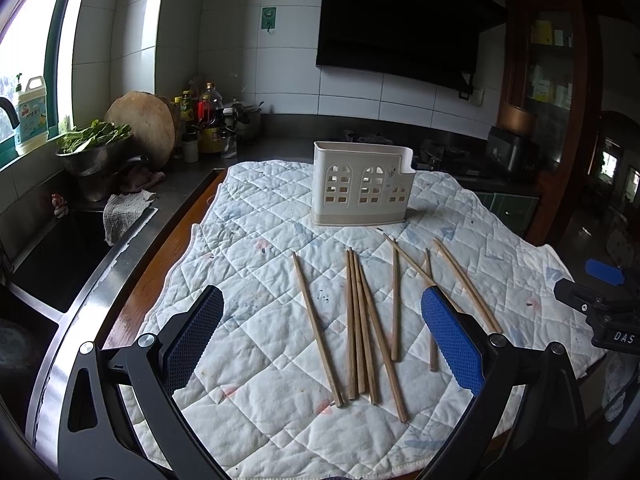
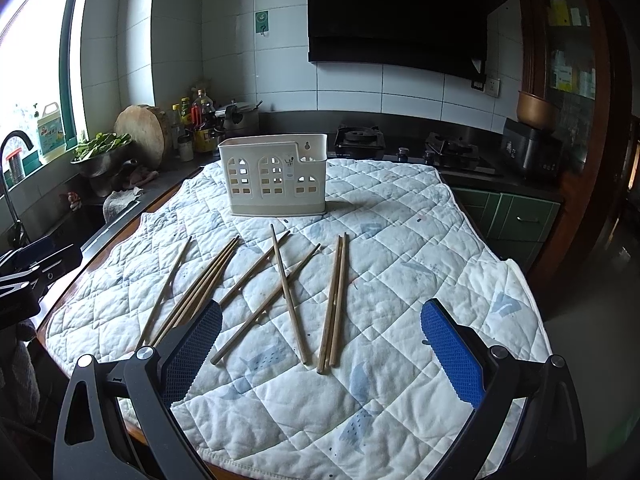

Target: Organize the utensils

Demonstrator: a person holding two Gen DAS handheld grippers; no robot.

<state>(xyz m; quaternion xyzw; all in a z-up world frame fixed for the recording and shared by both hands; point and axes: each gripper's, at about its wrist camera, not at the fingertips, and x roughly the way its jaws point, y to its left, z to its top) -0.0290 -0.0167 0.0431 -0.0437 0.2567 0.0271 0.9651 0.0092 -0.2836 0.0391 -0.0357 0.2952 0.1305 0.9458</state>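
Both my grippers hover with jaws spread wide and empty above a quilted cloth (image 1: 256, 216). Wooden chopsticks (image 1: 360, 320) lie scattered between me and the white utensil holder (image 1: 362, 184), which stands upright beyond them. Their long axes run roughly away from me. A bunched group lies ahead of my left gripper (image 1: 322, 336); a close pair lies ahead of my right gripper (image 2: 322, 340).
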